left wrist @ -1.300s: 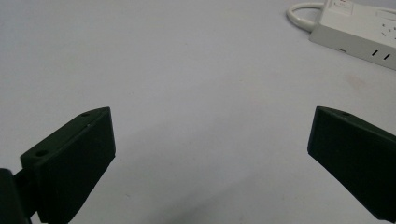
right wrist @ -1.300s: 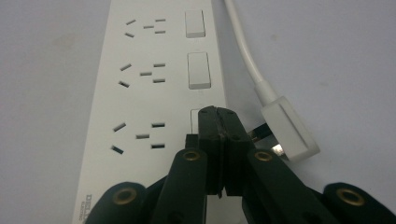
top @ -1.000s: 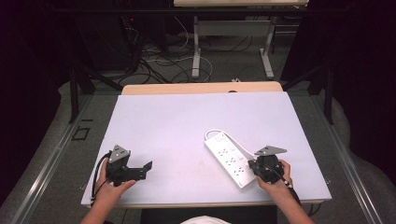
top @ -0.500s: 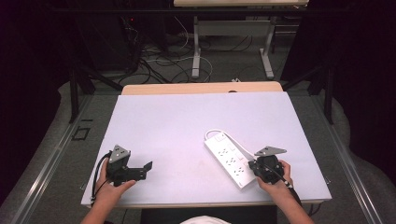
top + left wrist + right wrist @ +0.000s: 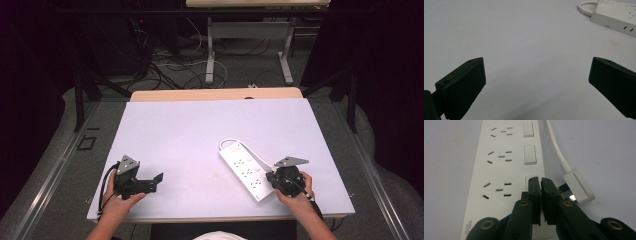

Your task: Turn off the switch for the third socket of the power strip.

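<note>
A white table (image 5: 200, 130) with a smooth matte top is seen from above, with a person's two hands at its near edge, each holding a black gripper.

The left gripper (image 5: 150, 182) rests near the left front corner, a grey three-cornered plate on top. Its jaws stand wide apart with nothing between them. The left gripper view shows them as two blunt black blocks over bare tabletop, and in its upper right corner one end of the power strip (image 5: 616, 17) with its looped white cable (image 5: 586, 6).

The power strip (image 5: 247, 170) lies right of centre, near the front edge. It is a long, flat, white plastic bar with rounded corners. From above, its long axis runs diagonally, from the far left end, where the cable curls out, to the near right end by the right gripper (image 5: 272, 177).

The right gripper view gives detail the high view cannot: three socket groups of narrow slots in a row along the strip (image 5: 506, 170), each with a rectangular rocker switch (image 5: 529, 154) beside it. The right gripper (image 5: 540, 182) has its jaws pressed together, tips over the nearest switch; whether they touch it cannot be told. Just to the right lies a white plug (image 5: 579, 186), metal prongs showing, on the end of the smooth round cable (image 5: 555, 145) running alongside the strip.
</note>
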Motion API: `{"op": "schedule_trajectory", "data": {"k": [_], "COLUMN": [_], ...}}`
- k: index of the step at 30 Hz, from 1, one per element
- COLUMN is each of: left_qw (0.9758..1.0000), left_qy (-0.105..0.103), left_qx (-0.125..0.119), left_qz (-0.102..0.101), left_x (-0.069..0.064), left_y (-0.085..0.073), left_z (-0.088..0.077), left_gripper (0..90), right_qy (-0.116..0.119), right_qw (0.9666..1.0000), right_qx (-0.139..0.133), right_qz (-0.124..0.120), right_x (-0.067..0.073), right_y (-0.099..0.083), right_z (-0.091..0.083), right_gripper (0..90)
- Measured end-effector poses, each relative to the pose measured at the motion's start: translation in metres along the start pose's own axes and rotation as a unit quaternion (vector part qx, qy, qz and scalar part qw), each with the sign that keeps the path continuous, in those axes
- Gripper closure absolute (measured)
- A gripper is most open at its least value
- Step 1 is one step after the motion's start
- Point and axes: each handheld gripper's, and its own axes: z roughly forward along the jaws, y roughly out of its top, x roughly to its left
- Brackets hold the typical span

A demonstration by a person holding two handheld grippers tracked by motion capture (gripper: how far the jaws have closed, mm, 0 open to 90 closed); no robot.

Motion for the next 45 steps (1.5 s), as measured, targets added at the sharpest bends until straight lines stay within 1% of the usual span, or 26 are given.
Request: {"op": "schedule_trajectory", "data": {"k": [3,5,6,7,10,11,15,16,18,19,20,23,24,25,26,27,29,31,36,38,39,40,43,44,45], "left_qw": [1.0000,1.0000,1.0000,1.0000,1.0000,1.0000,1.0000,1.0000,1.0000,1.0000,1.0000,1.0000,1.0000,1.0000,1.0000,1.0000,1.0000,1.0000,1.0000,1.0000,1.0000,1.0000,1.0000,1.0000,1.0000], "left_qy": [0.001,0.000,0.001,0.004,0.003,0.003,0.003,0.001,0.000,0.003,0.003,0.002,0.002,-0.001,0.000,0.002,0.002,-0.001,-0.001,-0.001,-0.001,-0.001,-0.001,-0.001,-0.001], "left_qx": [0.000,0.000,0.000,-0.006,-0.006,-0.006,-0.005,-0.001,0.000,-0.006,-0.006,-0.006,-0.006,0.000,-0.001,-0.006,-0.006,-0.001,-0.001,-0.001,-0.001,-0.001,-0.001,-0.001,-0.002], "left_qz": [0.004,0.000,0.004,0.001,0.001,0.000,0.002,0.003,0.002,0.001,0.001,-0.002,-0.001,0.000,0.000,-0.001,-0.001,0.000,0.000,-0.001,0.000,0.000,-0.001,0.000,-0.001], "left_x": [0.001,0.000,0.001,0.000,0.000,0.000,0.000,0.001,0.001,0.000,0.000,0.000,0.000,0.000,0.000,0.000,0.000,0.000,0.000,0.000,0.000,0.000,0.000,0.000,0.000], "left_y": [0.000,0.000,0.000,0.000,0.000,0.000,0.000,0.000,0.000,0.000,0.000,0.000,0.000,0.000,0.000,0.000,0.000,0.000,0.000,0.000,0.000,0.000,0.000,0.000,0.000], "left_z": [0.000,0.000,0.000,0.000,0.000,0.000,0.000,0.000,0.000,0.000,0.000,0.001,0.001,0.000,0.000,0.001,0.001,0.000,0.000,0.000,0.000,0.000,0.000,0.000,0.000], "left_gripper": [1.0,1.0,1.0,1.0,1.0,0.9,1.0,1.0,1.0,1.0,1.0,1.0,1.0,1.0,1.0,1.0,1.0,0.9,1.0,1.0,1.0,1.0,1.0,1.0,1.0], "right_qy": [0.002,0.006,0.004,0.004,0.003,0.007,0.009,0.009,0.009,0.011,0.011,0.014,0.016,0.017,0.019,0.021,0.022,0.019,0.011,0.010,0.009,0.009,0.006,0.002,0.002], "right_qw": [1.0000,1.0000,0.9999,0.9999,0.9998,0.9998,0.9996,0.9996,0.9995,0.9993,0.9993,0.9993,0.9991,0.9991,0.9991,0.9991,0.9991,0.9990,0.9985,0.9984,0.9982,0.9982,0.9982,0.9982,0.9982], "right_qx": [-0.004,-0.007,-0.011,-0.013,-0.018,-0.020,-0.027,-0.027,-0.031,-0.035,-0.035,-0.035,-0.038,-0.038,-0.037,-0.034,-0.035,-0.039,-0.052,-0.054,-0.057,-0.057,-0.056,-0.057,-0.057], "right_qz": [0.001,-0.002,-0.003,-0.006,-0.003,-0.005,-0.004,-0.004,-0.005,0.000,0.000,0.007,0.004,0.006,0.008,0.012,0.014,0.011,0.013,0.018,0.017,0.017,0.020,0.020,0.020], "right_x": [-0.001,-0.001,-0.001,-0.001,0.000,0.000,0.001,0.001,0.001,0.001,0.001,0.002,0.001,0.001,0.002,0.002,0.003,0.003,0.005,0.005,0.004,0.004,0.004,0.004,0.004], "right_y": [-0.001,-0.001,-0.001,-0.001,0.000,0.000,0.000,0.000,0.000,0.001,0.001,0.001,0.001,0.002,0.002,0.002,0.002,0.002,0.004,0.004,0.004,0.004,0.005,0.005,0.005], "right_z": [-0.001,-0.002,-0.002,-0.003,-0.004,-0.005,-0.007,-0.007,-0.007,-0.008,-0.008,-0.009,-0.009,-0.009,-0.010,-0.010,-0.010,-0.011,-0.014,-0.015,-0.015,-0.015,-0.016,-0.015,-0.015], "right_gripper": [82.3,79.8,78.4,77.1,74.5,72.8,66.2,66.2,63.2,59.5,59.5,54.9,53.9,52.1,50.7,47.6,46.1,43.2,35.8,33.0,30.1,30.1,27.0,24.6,24.6]}}
